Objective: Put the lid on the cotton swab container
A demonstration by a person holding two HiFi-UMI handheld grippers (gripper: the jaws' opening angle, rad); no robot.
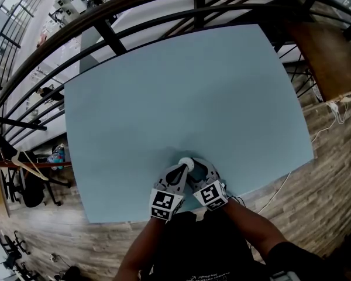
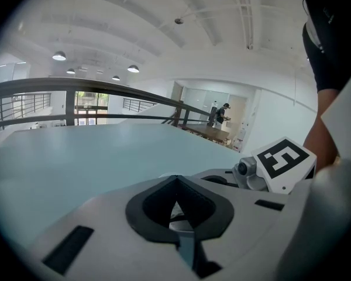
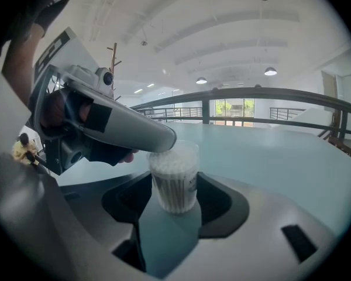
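A clear cotton swab container (image 3: 174, 183) packed with white swabs stands on the pale blue table (image 1: 187, 86) near its front edge, and from above it shows as a white round top (image 1: 186, 163). My right gripper (image 3: 172, 211) has the container between its jaws, which are closed on its sides. A clear lid (image 3: 184, 146) sits over the swab tips. My left gripper (image 3: 161, 140) reaches in from the left with its jaws pinched together at the lid's left rim. In the head view, both grippers, left (image 1: 179, 172) and right (image 1: 194, 171), meet at the container.
A dark curved railing (image 1: 111, 37) runs round the table's far and left sides. Wooden floor (image 1: 333, 174) lies to the right, with a white cable (image 1: 333, 113) on it. The table's front edge (image 1: 164, 215) is just behind the grippers. A person (image 2: 222, 113) stands far off.
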